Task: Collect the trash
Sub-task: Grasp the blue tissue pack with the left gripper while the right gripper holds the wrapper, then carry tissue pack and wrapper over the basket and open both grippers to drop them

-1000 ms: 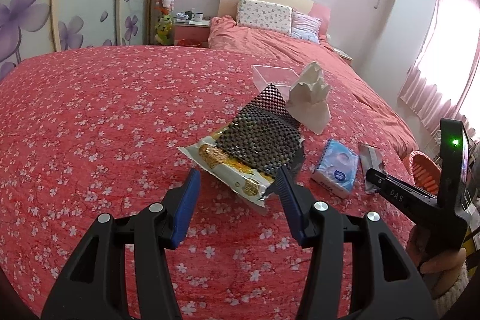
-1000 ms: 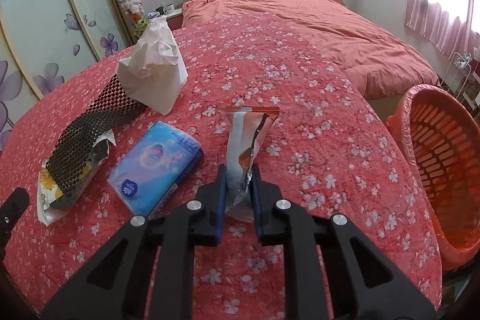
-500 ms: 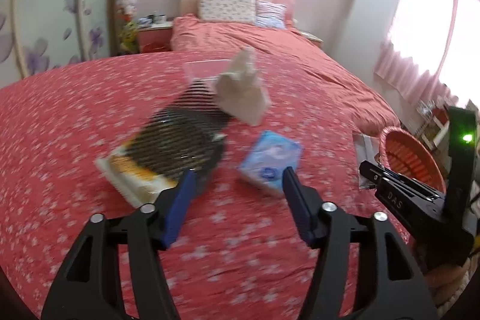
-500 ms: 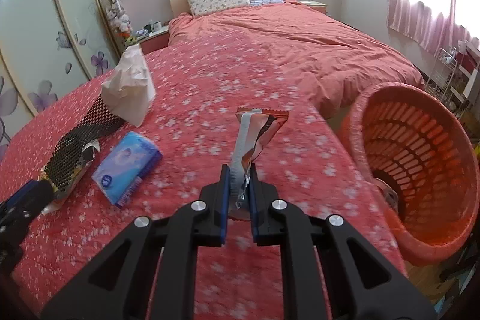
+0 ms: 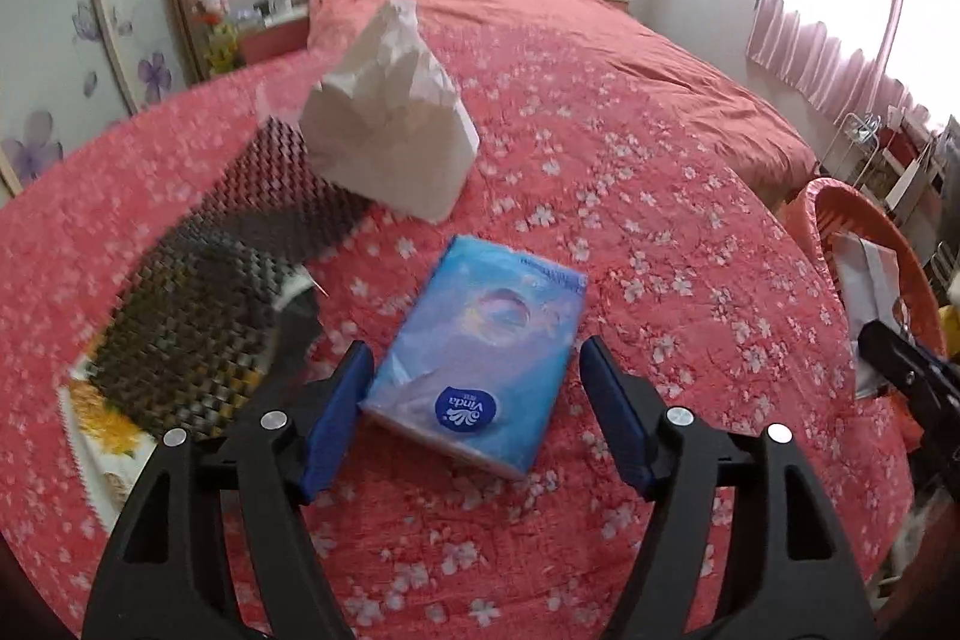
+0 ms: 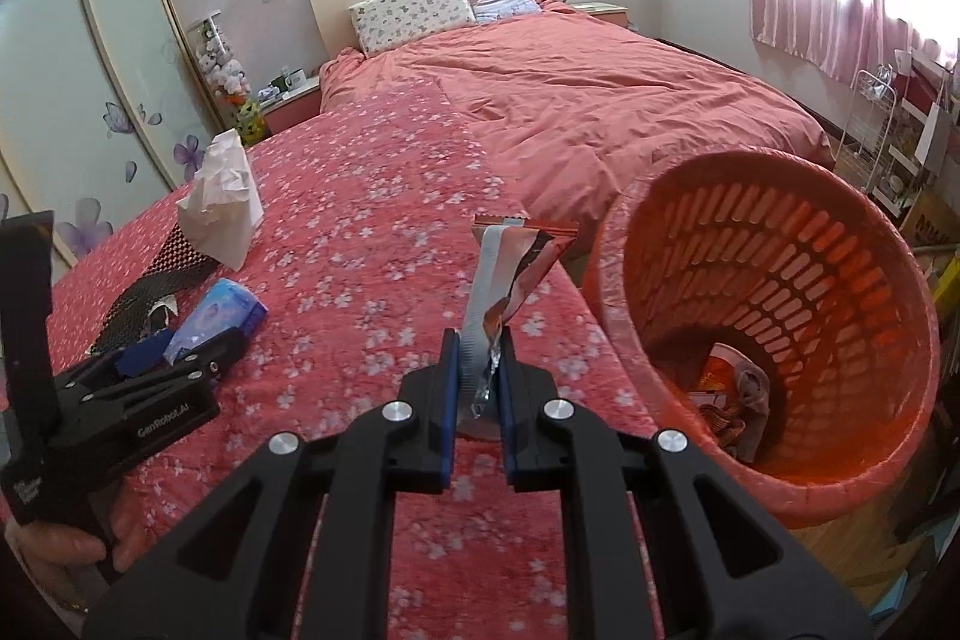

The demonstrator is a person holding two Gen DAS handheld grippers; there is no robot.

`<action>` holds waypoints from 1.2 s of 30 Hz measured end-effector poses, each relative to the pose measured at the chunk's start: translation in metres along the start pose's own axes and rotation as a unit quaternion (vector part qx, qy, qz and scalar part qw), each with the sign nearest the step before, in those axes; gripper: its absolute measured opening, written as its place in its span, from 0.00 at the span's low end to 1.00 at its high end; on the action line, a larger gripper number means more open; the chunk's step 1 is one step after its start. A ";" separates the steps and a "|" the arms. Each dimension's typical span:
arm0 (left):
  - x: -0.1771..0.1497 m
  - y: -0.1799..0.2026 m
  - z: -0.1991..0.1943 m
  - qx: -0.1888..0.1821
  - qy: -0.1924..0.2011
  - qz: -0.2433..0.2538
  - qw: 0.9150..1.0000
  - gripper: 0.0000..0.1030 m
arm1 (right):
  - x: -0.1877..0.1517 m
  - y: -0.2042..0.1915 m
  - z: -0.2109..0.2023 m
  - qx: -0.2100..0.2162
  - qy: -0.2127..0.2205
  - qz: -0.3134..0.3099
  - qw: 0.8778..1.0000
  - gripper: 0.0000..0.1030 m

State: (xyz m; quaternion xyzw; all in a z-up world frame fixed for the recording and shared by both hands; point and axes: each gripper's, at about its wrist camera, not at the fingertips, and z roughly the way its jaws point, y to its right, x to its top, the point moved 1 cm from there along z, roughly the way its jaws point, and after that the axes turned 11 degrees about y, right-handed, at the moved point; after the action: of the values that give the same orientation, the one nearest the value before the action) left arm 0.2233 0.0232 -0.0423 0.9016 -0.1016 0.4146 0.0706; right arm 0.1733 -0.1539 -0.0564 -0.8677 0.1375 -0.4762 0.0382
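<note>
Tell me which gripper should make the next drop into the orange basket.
Right. The right gripper is shut on the snack wrapper, close beside the orange basket. The left gripper is open around the blue tissue pack, which lies on the bedspread, ungrasped.

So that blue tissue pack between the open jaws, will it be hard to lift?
Probably not. The blue tissue pack looks soft and light, so it should squash a little when squeezed. Its glossy film may be slippery. Lying flat on the bedspread, it won't roll.
</note>
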 end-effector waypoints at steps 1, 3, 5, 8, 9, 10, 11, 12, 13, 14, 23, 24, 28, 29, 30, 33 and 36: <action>0.000 0.001 -0.001 -0.001 0.001 -0.001 1.000 0.68 | -0.001 0.001 0.001 -0.001 0.000 0.002 1.000 0.12; -0.002 0.003 -0.002 -0.009 0.002 -0.003 1.000 0.66 | -0.002 0.005 0.001 -0.001 -0.001 0.006 1.000 0.12; -0.002 0.006 -0.004 -0.013 0.004 -0.002 1.000 0.56 | -0.002 0.008 0.000 -0.002 -0.001 0.010 1.000 0.12; -0.003 0.009 -0.008 -0.022 0.006 -0.008 1.000 0.54 | -0.003 0.011 -0.004 -0.004 0.002 0.012 1.000 0.12; -0.005 0.010 -0.010 -0.025 0.009 -0.010 1.000 0.53 | -0.003 0.013 -0.007 -0.005 0.004 0.013 1.000 0.12; -0.005 0.011 -0.011 -0.025 0.010 -0.010 1.000 0.53 | -0.003 0.014 -0.009 -0.006 0.006 0.014 1.000 0.12; -0.006 0.011 -0.012 -0.026 0.011 -0.011 1.000 0.53 | -0.002 0.016 -0.011 -0.008 0.007 0.016 1.000 0.12; -0.006 0.011 -0.013 -0.029 0.012 -0.014 0.999 0.53 | -0.002 0.018 -0.013 -0.009 0.010 0.018 1.000 0.12; -0.005 0.012 -0.014 -0.031 0.014 -0.016 0.999 0.53 | -0.001 0.021 -0.016 -0.011 0.012 0.020 1.000 0.12; -0.005 0.013 -0.017 -0.033 0.017 -0.018 0.999 0.53 | -0.001 0.023 -0.018 -0.012 0.014 0.022 1.000 0.12; 0.005 0.039 -0.048 -0.064 0.056 -0.015 0.996 0.53 | 0.004 0.048 -0.045 -0.026 0.042 0.038 0.998 0.12; 0.006 0.043 -0.052 -0.071 0.059 -0.015 0.996 0.53 | 0.004 0.049 -0.047 -0.028 0.044 0.039 0.998 0.12; 0.008 0.056 -0.060 -0.093 0.069 -0.013 0.993 0.53 | 0.005 0.062 -0.059 -0.038 0.058 0.047 0.996 0.12; 0.009 0.059 -0.062 -0.098 0.071 -0.013 0.993 0.53 | 0.005 0.064 -0.061 -0.039 0.061 0.049 0.996 0.12; 0.010 0.064 -0.064 -0.106 0.074 -0.013 0.992 0.53 | 0.005 0.068 -0.064 -0.042 0.065 0.052 0.996 0.12; 0.012 0.076 -0.069 -0.123 0.081 -0.013 0.989 0.53 | 0.007 0.081 -0.070 -0.047 0.075 0.061 0.994 0.12; 0.013 0.086 -0.072 -0.140 0.087 -0.013 0.986 0.53 | 0.008 0.092 -0.077 -0.055 0.083 0.068 0.993 0.12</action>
State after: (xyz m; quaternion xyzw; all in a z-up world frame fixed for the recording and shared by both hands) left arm 0.1578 -0.0462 0.0178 0.8446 -0.1403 0.4720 0.2101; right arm 0.0949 -0.2391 -0.0262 -0.8146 0.2250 -0.5345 0.0108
